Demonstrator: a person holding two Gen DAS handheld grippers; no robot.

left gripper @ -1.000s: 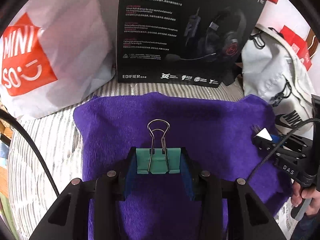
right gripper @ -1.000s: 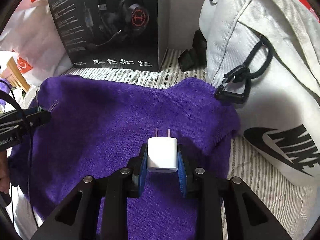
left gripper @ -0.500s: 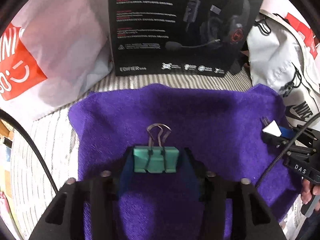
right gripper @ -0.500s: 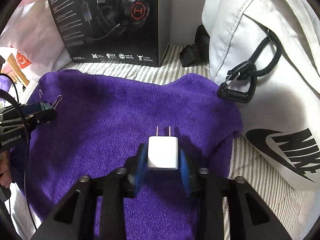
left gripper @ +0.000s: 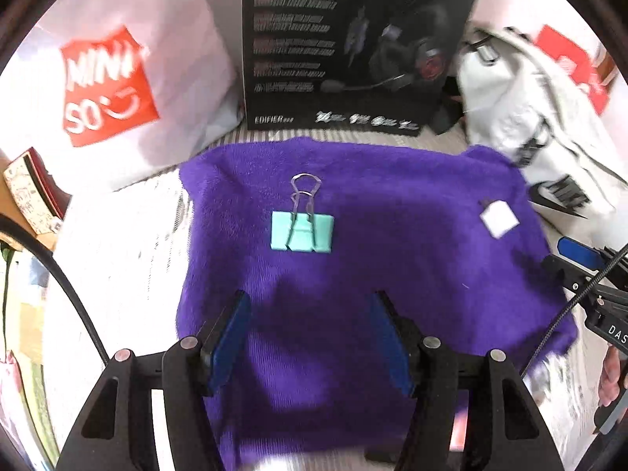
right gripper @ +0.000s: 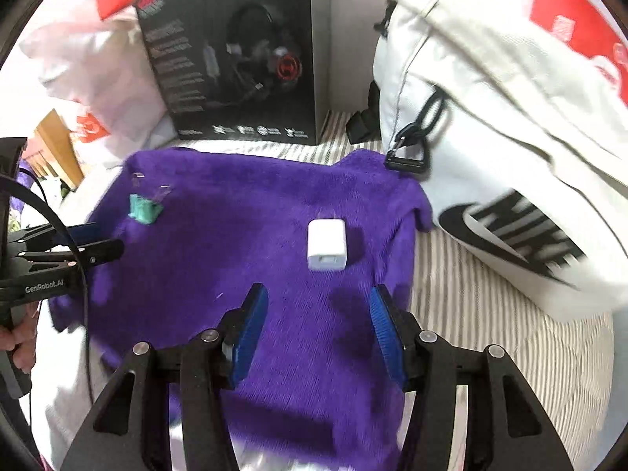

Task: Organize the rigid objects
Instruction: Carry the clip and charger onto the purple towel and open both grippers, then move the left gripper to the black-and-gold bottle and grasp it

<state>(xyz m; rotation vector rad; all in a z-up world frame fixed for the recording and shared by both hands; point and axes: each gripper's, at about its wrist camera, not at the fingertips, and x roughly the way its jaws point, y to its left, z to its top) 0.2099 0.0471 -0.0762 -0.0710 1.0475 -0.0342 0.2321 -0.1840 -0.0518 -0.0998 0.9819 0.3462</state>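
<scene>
The teal binder clip (left gripper: 302, 231) is seen lying flat on the purple towel (left gripper: 392, 204), its wire handles pointing toward the black headset box (left gripper: 353, 39). It lies ahead of the left gripper (left gripper: 310, 337), well clear of the blue pads (left gripper: 231, 337); nothing is held between them. The jaws of this gripper have just been opening and are spread apart, released, with only bare towel in the gap.

The white charger plug (right gripper: 327, 244) is found on the same towel, toward its right side, lying with its port end facing the right gripper (right gripper: 320, 331). It rests just beyond the fingertips and slightly inside the line of the right-hand finger, apart from both pads. The right gripper's jaws have likewise just been opening and stand released, empty.

In the left wrist view the plug (left gripper: 499, 219) is visible to the far right of the clip, with the other gripper's blue-tipped finger just below it. In the right wrist view the clip (right gripper: 144, 208) is blurred near the towel's left edge, just above the left gripper's fingers.

The towel is spread over a striped sheet (right gripper: 490, 314). A white Nike bag (right gripper: 510, 157) is leaned at the towel's right edge, and a white Miniso bag (left gripper: 106, 86) is set at the left, beside the box.
</scene>
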